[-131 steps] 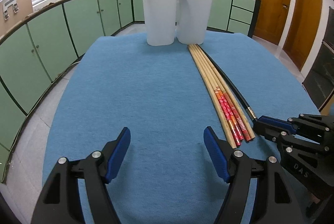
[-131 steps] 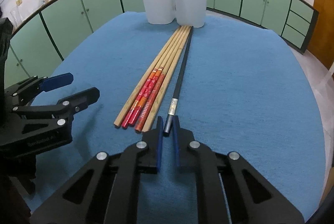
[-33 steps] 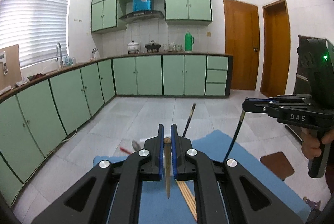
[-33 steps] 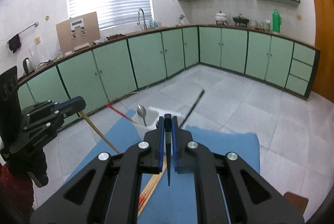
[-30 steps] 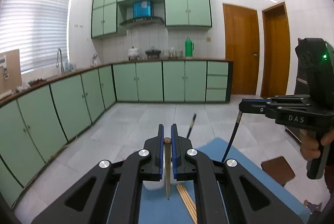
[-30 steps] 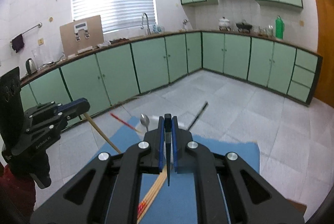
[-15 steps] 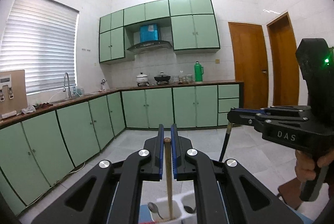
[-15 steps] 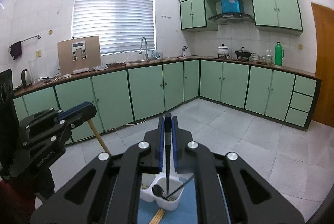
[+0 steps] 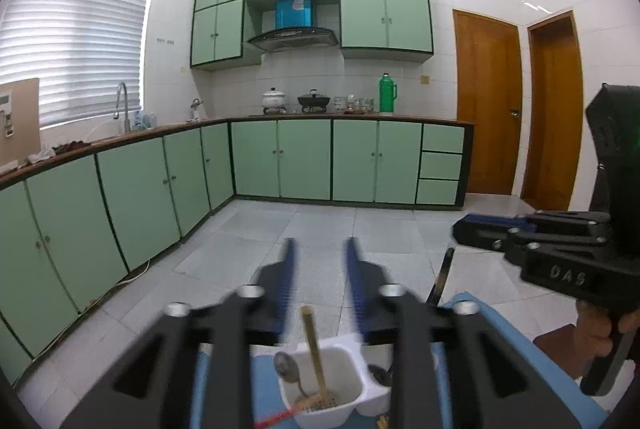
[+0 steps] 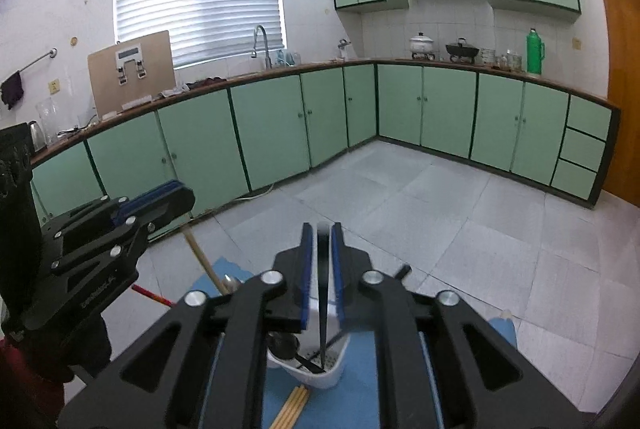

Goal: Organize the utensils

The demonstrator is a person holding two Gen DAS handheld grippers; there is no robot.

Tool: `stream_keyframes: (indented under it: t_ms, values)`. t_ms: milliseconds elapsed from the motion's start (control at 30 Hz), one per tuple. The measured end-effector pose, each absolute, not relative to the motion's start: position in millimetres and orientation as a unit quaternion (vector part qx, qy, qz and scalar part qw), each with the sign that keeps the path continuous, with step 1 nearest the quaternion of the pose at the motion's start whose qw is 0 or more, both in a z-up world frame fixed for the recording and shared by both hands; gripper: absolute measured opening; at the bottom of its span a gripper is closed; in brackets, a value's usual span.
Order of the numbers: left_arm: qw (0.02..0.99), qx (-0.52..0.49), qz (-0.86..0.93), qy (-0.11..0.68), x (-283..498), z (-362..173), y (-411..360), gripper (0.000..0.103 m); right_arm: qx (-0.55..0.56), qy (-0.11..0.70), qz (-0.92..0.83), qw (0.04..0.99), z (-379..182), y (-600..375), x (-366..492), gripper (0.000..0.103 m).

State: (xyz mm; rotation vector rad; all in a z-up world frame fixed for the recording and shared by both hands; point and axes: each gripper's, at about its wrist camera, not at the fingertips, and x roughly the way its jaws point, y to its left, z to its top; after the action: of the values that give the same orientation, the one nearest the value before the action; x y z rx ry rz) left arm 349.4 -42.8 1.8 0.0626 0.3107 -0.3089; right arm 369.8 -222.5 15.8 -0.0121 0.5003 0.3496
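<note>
Left gripper (image 9: 318, 279) opening, pads clear of the wooden chopstick (image 9: 314, 349) standing in the white holder (image 9: 320, 409). Right gripper (image 10: 320, 261) also opening, narrow, black chopstick (image 10: 322, 293) between, tip inside the holder's other cup. "DAS" readable on the right gripper's body.

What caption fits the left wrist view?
Left gripper opening above a wooden chopstick standing in the white holder.

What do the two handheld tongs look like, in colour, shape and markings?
Both are black angular frames with silver bolts and long blue pads. In the left wrist view, the left tongs fill the foreground and the right tongs carry pale "DAS" lettering, with a green light on the upright block behind. A red sleeve shows beneath the left tongs in the right wrist view.
</note>
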Motion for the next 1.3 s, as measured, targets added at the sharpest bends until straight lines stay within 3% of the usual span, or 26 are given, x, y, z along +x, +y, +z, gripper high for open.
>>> stream_keyframes:
  t_ms: [67, 200, 367, 467, 667, 1000, 1300]
  values:
    - [0.976, 0.031, -0.152, 0.152, 342, 3, -38, 0.038, -0.001, 0.242, 0.163, 0.956, 13, -227, 364, 0.032]
    - [0.979, 0.035, -0.141, 0.142, 317, 8, -31, 0.051, 0.01, 0.223, 0.142, 0.964, 17, -240, 343, 0.045]
    - [0.981, 0.041, -0.136, 0.134, 273, 11, -24, 0.069, 0.013, 0.193, 0.114, 0.974, 19, -256, 300, 0.08]
    - [0.98, 0.037, -0.136, 0.141, 248, 1, -22, 0.079, 0.009, 0.179, 0.103, 0.978, 15, -262, 274, 0.091]
    - [0.973, 0.026, -0.129, 0.191, 207, -42, -21, 0.086, 0.015, 0.205, 0.099, 0.974, -21, -263, 227, 0.094]
    - [0.945, 0.028, -0.106, 0.307, 175, -138, -15, 0.086, 0.024, 0.291, 0.062, 0.954, -113, -249, 180, 0.094]
    - [0.926, 0.03, -0.087, 0.367, 165, -181, -6, 0.086, 0.035, 0.367, 0.062, 0.928, -169, -238, 159, 0.094]
